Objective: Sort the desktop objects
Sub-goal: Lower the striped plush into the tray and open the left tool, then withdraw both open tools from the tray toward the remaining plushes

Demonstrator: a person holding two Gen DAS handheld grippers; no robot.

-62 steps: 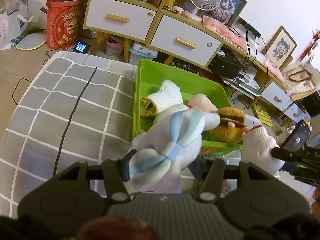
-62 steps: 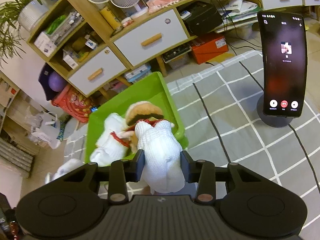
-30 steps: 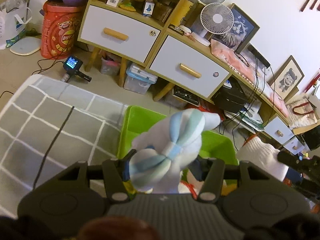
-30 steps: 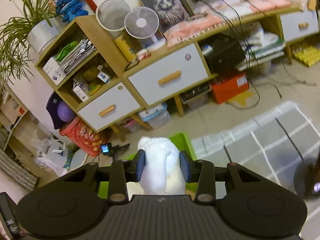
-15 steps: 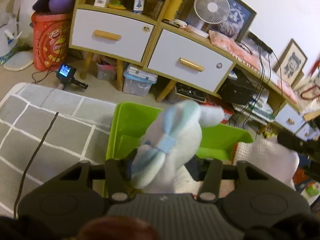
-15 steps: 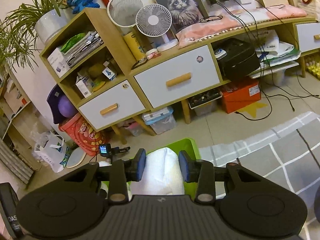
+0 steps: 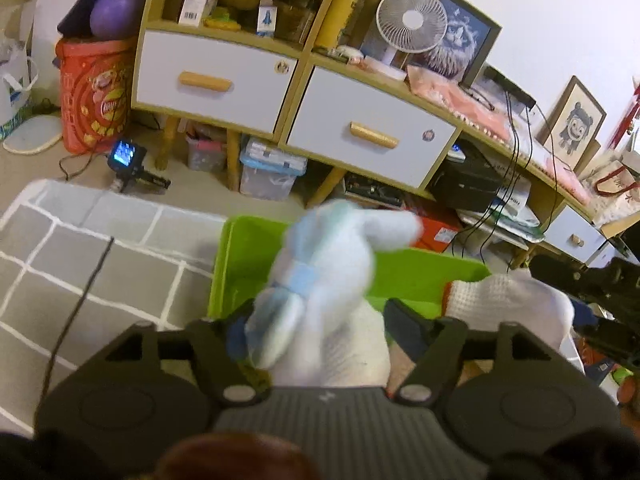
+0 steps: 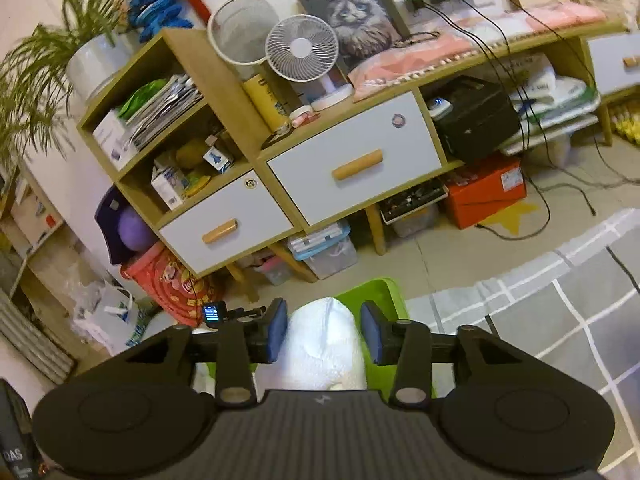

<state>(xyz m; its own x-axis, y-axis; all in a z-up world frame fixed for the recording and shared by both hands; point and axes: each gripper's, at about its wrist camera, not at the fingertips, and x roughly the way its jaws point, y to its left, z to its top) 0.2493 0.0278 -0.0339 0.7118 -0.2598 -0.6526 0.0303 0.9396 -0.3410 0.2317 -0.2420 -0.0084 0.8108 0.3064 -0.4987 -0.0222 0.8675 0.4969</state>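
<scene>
Found a blurred blue-and-white sock bundle (image 7: 320, 280) gripped between the narrow jaws of the left gripper (image 7: 320, 328), raised above the near end of the green bin (image 7: 240, 264). Saw a white sock (image 8: 324, 344) pinched likewise in the right gripper (image 8: 324, 328), jaws close on both its sides, over the same bin. Could not see into the bin, hidden behind both socks and the gripper bodies.

Noted a grey checked cloth (image 7: 100, 260) under the bin, crossed by one black cable (image 7: 76, 308). Beyond it, on the floor, counted one small lit screen device (image 7: 126, 154) and one red snack tub (image 7: 96, 92), its lettering too blurred to read, with one purple ball (image 7: 116, 12) above. Counted two white drawers (image 7: 208, 76) with wooden handles, two fans (image 7: 412, 20) and two framed pictures (image 7: 464, 40) along the shelving. Made out a barcode on one shelf box, nothing else legible
</scene>
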